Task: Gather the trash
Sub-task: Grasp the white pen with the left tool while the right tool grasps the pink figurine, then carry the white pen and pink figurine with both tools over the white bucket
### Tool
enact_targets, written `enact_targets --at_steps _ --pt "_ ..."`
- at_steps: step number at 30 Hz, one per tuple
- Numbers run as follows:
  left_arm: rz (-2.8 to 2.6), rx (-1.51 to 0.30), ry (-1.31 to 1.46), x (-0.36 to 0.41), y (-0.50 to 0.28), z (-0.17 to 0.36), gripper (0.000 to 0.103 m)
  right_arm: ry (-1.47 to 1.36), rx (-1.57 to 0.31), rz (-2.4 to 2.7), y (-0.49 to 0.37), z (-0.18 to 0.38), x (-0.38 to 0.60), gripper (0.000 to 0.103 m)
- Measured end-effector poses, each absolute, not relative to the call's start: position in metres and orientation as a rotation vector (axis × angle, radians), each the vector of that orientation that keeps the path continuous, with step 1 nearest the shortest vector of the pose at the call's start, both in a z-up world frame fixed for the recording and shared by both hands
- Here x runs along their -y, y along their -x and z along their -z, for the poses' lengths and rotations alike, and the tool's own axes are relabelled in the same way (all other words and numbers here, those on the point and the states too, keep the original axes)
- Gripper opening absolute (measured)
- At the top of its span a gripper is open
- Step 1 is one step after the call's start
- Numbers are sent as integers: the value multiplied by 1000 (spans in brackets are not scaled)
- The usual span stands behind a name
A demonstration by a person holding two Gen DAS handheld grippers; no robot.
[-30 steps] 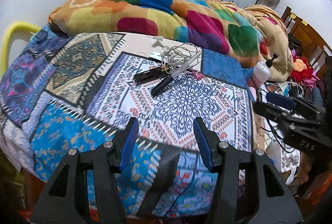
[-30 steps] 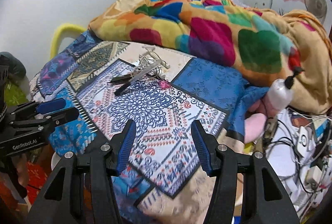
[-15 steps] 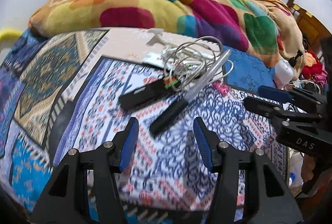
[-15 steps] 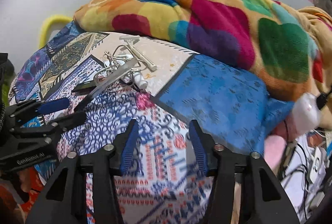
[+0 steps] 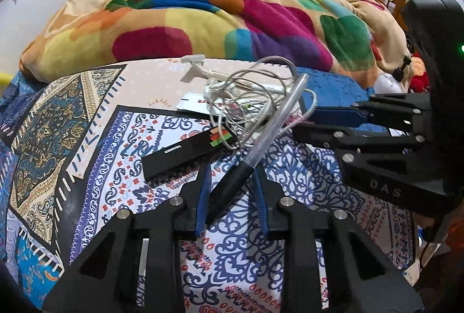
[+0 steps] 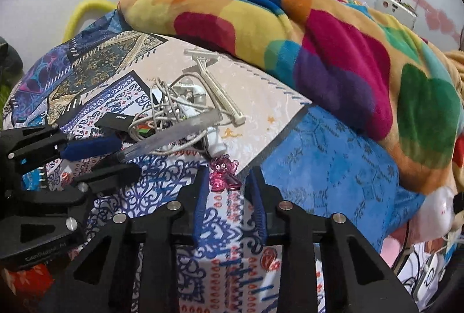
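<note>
Now | left gripper (image 5: 230, 191) fingers narrow, astride pen (image 5: 246, 162), contact unclear | right gripper (image 6: 227, 191) narrow, pink toy (image 6: 223, 173) between fingertips

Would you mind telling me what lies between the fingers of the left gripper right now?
In the left wrist view, the black end of the pen lies between the fingers of the left gripper, on the patterned bedcover; the jaws have not shut on it.

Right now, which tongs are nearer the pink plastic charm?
Right. The right tongs straddle the pink charm with open jaws. The left tongs sit farther left, around the black-and-clear pen.
</note>
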State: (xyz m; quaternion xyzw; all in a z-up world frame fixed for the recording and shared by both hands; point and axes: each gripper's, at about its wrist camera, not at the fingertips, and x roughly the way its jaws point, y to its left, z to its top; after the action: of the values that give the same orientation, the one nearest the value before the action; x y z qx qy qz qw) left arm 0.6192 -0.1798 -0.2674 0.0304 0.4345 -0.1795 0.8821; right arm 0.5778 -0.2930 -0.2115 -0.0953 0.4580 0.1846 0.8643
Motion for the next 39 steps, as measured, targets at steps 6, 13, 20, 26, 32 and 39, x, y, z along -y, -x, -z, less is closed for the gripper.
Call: enact_targets --at_steps 6,13,20,26,32,39 --pt "420 -906 -68 185 -599 260 12 172 -960 -424 -566 211 294 20" --pt "449 -934 -20 177 -564 250 12 149 -988 -438 -533 210 305 20" --pt "357 -979 -41 165 -533 254 12 117 -989 -415 -498 206 317 20" --pt "295 -1016 -47 164 -520 265 10 41 -969 -387 -478 196 333 20" --pt "262 -1029 -18 168 -527 266 9 -7 -920 -370 -480 168 344 20" --pt "250 -1037 -9 171 -533 267 9 -3 -790 -364 -480 116 345 20"
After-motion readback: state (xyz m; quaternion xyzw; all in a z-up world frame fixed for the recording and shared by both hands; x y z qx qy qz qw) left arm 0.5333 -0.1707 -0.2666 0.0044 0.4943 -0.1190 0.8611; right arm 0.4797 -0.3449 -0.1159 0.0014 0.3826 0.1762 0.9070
